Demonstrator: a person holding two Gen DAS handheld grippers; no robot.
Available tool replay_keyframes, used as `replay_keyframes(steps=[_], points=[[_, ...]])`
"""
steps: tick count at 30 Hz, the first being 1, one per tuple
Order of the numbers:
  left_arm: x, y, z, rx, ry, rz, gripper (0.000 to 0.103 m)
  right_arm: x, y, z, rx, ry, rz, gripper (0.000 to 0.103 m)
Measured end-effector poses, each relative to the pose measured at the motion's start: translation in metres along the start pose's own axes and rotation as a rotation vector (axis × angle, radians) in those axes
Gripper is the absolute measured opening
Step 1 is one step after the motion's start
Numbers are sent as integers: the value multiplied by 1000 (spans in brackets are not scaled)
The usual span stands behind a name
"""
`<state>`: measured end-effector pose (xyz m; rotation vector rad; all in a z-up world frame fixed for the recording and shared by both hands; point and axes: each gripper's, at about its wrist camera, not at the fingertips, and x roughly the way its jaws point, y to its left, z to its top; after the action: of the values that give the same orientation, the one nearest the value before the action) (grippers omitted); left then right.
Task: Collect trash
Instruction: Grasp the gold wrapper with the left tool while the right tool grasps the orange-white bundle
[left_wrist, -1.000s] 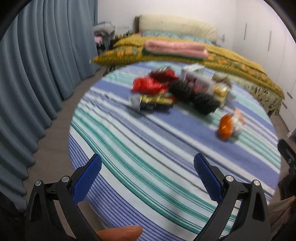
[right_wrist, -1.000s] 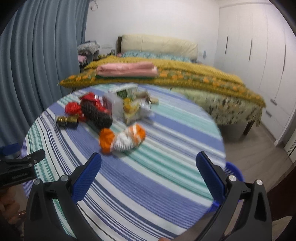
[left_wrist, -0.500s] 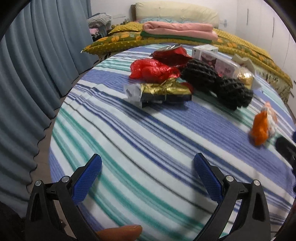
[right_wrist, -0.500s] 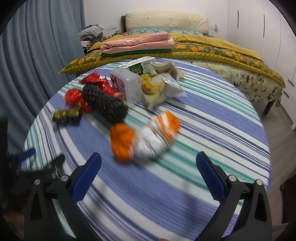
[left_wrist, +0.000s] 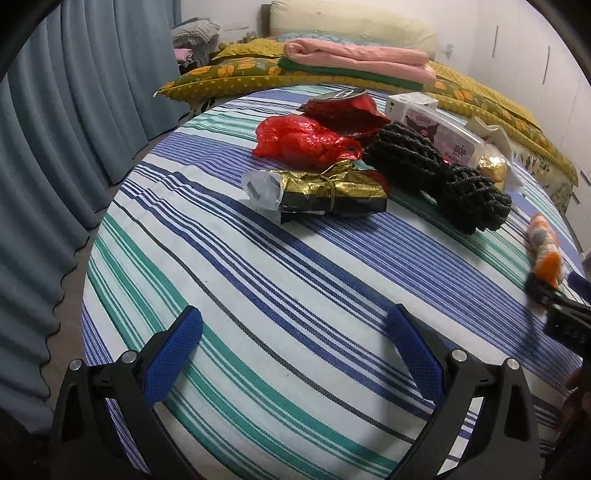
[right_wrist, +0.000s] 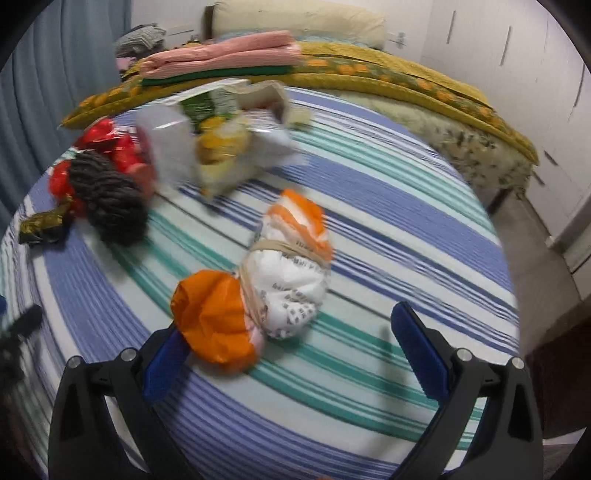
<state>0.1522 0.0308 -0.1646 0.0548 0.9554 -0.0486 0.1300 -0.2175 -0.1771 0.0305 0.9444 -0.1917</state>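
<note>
Orange-white bundle (right_wrist: 255, 284) beside right gripper (right_wrist: 291, 354) left finger (jaws wide)

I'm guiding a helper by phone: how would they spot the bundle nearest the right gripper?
On the round table with the striped cloth, look away from the pile near the bed, toward the right gripper. The orange-and-white bundle lies alone there. Only it has orange ends, a printed white middle and rubber bands.
</note>
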Motion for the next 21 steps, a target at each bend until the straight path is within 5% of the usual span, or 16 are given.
replay_keyframes(steps=[6,13,18,21], points=[[0,9,7,141,32,-124,99,0,-13,-7,20,18,80,98],[-2,45,62,182,-69,-299,99,-2,-15,-9,22,7,108,98],[37,30,84,285,-19,-360,99,-7,-17,-15,9,5,117,98],[39,12,71,368,26,-469,98,-11,-21,-22,-20,1,143,98]])
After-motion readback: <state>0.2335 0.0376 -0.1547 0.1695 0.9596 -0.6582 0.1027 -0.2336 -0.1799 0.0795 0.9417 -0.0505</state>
